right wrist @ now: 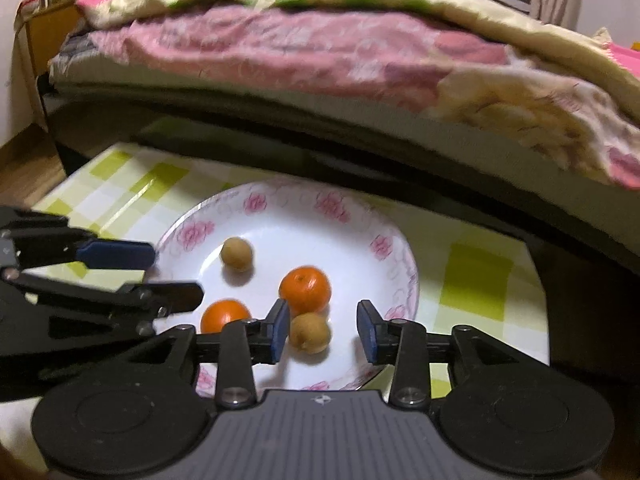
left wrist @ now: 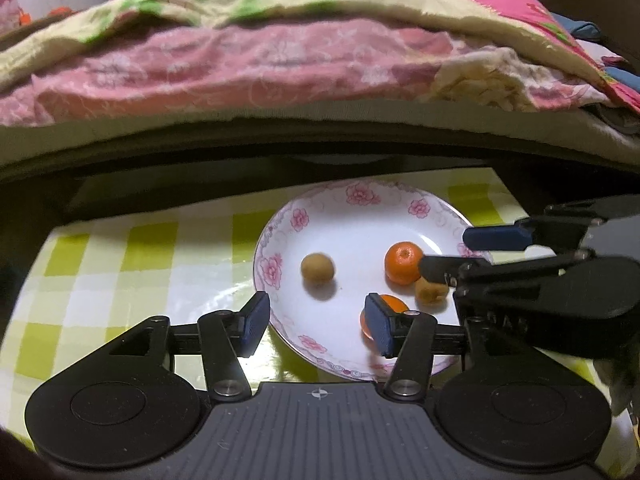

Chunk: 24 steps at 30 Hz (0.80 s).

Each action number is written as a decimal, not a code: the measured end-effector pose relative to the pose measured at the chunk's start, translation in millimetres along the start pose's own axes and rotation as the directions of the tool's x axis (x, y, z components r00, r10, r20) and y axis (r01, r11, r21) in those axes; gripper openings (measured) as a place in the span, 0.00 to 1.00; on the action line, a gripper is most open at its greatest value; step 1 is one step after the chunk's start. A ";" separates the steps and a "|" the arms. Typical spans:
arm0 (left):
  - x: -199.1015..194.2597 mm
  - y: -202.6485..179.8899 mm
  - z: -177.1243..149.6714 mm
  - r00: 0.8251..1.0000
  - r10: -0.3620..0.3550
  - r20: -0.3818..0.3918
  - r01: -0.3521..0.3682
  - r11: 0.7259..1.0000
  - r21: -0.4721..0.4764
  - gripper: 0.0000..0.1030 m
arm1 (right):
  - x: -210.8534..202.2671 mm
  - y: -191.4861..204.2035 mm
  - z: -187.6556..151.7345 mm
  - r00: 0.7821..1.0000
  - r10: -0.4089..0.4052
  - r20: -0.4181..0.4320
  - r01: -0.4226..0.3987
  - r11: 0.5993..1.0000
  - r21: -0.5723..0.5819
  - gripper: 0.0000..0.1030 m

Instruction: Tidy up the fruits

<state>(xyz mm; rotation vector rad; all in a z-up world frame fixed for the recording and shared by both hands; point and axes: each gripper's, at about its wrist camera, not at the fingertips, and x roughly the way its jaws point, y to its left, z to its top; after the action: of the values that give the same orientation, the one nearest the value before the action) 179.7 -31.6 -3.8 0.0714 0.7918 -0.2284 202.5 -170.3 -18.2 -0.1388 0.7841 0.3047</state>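
Observation:
A white plate with pink flowers (left wrist: 362, 194) (right wrist: 332, 204) holds two oranges and two small brown fruits. In the left wrist view my left gripper (left wrist: 316, 326) hangs open over the plate's near rim with nothing between its pads. One orange (left wrist: 394, 304) lies half hidden behind its right finger. The other orange (left wrist: 403, 262) and a brown fruit (left wrist: 431, 291) lie by my right gripper (left wrist: 468, 254). A second brown fruit (left wrist: 318, 267) lies alone. In the right wrist view my right gripper (right wrist: 324, 332) is open around a brown fruit (right wrist: 310, 333), with a gap on the right side.
The plate rests on a table with a green and white checked cloth (left wrist: 120, 272) (right wrist: 476, 276). Just beyond the table's far edge stands a bed with a pink and cream quilt (left wrist: 240, 68) (right wrist: 280, 52). Wooden floor (right wrist: 24, 168) shows at the left.

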 end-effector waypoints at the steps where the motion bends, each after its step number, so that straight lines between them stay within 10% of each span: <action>1: -4.3 -0.9 0.8 1.000 0.000 0.004 0.000 1.000 0.005 0.59 | -4.1 -0.9 1.6 1.000 0.001 0.009 -0.001 1.000 0.005 0.42; 24: -69.5 -14.7 -45.2 0.999 0.032 -0.034 -0.032 0.999 -0.021 0.72 | -79.5 21.8 -39.6 1.000 -0.001 -0.026 0.002 0.999 0.050 0.44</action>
<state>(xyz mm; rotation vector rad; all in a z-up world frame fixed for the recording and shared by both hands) 97.6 -27.0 14.2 0.0675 0.8255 -0.1888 115.9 -176.3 10.4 -0.0961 0.8170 0.2819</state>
